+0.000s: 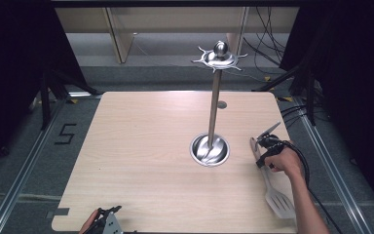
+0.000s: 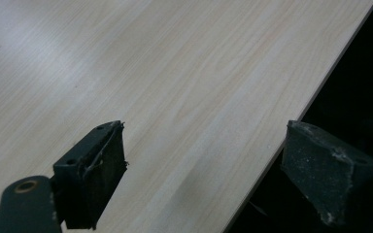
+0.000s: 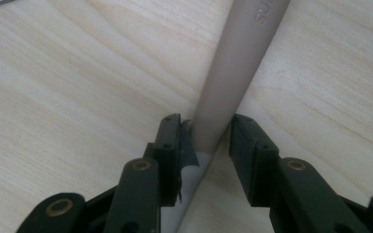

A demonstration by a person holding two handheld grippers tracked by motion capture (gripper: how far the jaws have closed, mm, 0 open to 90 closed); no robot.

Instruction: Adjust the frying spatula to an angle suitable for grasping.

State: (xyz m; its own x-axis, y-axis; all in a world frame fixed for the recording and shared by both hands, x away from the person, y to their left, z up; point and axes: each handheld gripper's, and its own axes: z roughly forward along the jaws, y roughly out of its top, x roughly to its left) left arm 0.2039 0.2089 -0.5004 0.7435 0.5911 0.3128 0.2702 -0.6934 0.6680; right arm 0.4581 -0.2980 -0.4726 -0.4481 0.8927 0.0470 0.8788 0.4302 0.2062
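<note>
Your right gripper (image 3: 206, 138) has its jaws narrowed around the beige handle of the spatula (image 3: 235, 68), which lies flat on the table (image 1: 141, 146) near its right edge. In the right gripper view the left pad looks to be touching the handle while the right pad shows a thin gap, so I judge the grip is not yet firm. If you lift now, the round handle could roll out or swing, because only one side bears on it. The jaws also sit low against the table, so closing further may scrape the wood or pinch under the handle instead of around it.

In the high view the slotted blade (image 1: 278, 201) lies toward you, far from your hold; that weight may tip the spatula down once it is raised. The utensil stand (image 1: 214, 102) with its steel base (image 1: 209, 149) is just to the left, and a swinging blade could knock it.

Your left gripper (image 2: 201, 170) hangs wide open over the near table corner, holding nothing.
</note>
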